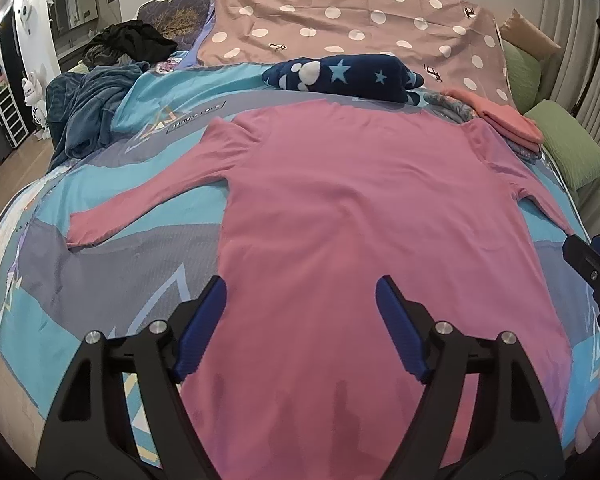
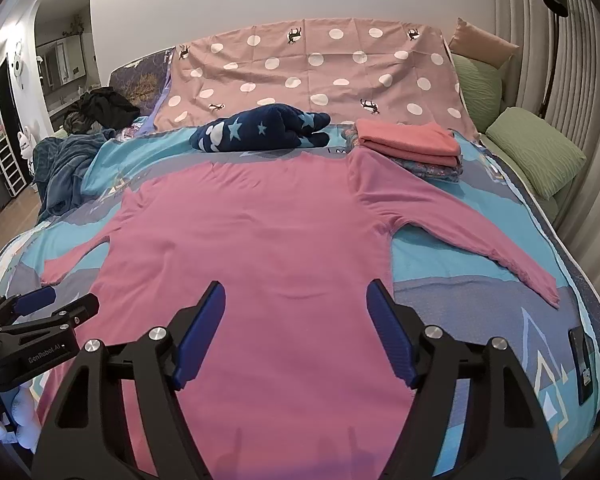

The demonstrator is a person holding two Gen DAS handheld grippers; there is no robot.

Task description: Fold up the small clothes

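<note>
We have the pink long-sleeved top [image 1: 364, 216] spread flat on the bed [image 1: 100, 264], hem toward us and both sleeves stretched out to the sides. Our left claw [image 1: 302, 292] hangs above the hem's left part, jaws wide with nothing between them. Our right claw [image 2: 296, 296] hangs over the hem's right part, equally wide and empty. Beyond the collar lies a navy star-patterned blanket [image 2: 260, 130], and beside it a stack of folded coral clothes [image 2: 408, 142]. Green pillows [image 2: 536, 150] line the bed's right edge.
</note>
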